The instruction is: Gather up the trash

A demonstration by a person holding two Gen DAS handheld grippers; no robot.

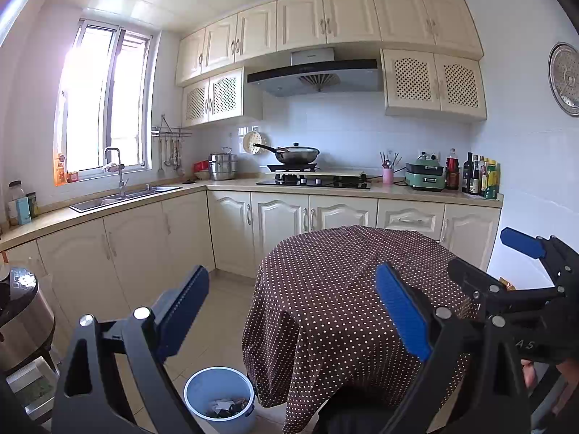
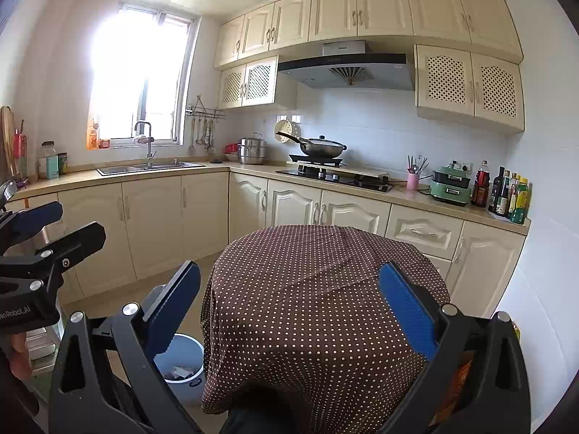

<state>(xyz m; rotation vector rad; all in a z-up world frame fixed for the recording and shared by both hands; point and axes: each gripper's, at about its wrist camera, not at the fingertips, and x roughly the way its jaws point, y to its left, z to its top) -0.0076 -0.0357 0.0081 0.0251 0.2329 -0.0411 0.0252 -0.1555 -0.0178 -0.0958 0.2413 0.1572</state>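
**Both grippers spread and empty above a bare tablecloth**

Left wrist view: your left gripper hangs with its blue-padded fingers spread wide and nothing between them. Below, on the tiled floor just beside the draped edge of the round table under its brown white-dotted cloth, stands the light-blue plastic waste bin, with crumpled paper and dark scraps already in it. Your right gripper shows at the right edge, also spread and empty.

Right wrist view: the right gripper's fingers frame the same cloth, whose top shows no loose trash. The bin sits lower left, half hidden behind the left finger. Something orange shows at the lower right behind the gripper frame; you cannot tell from here what it is.

Risks, as I judge them: the cloth hangs loose, so a low sweep could snag it. The bin's rim lies close under the drape, so a drop released from this height may glance off the cloth and miss.
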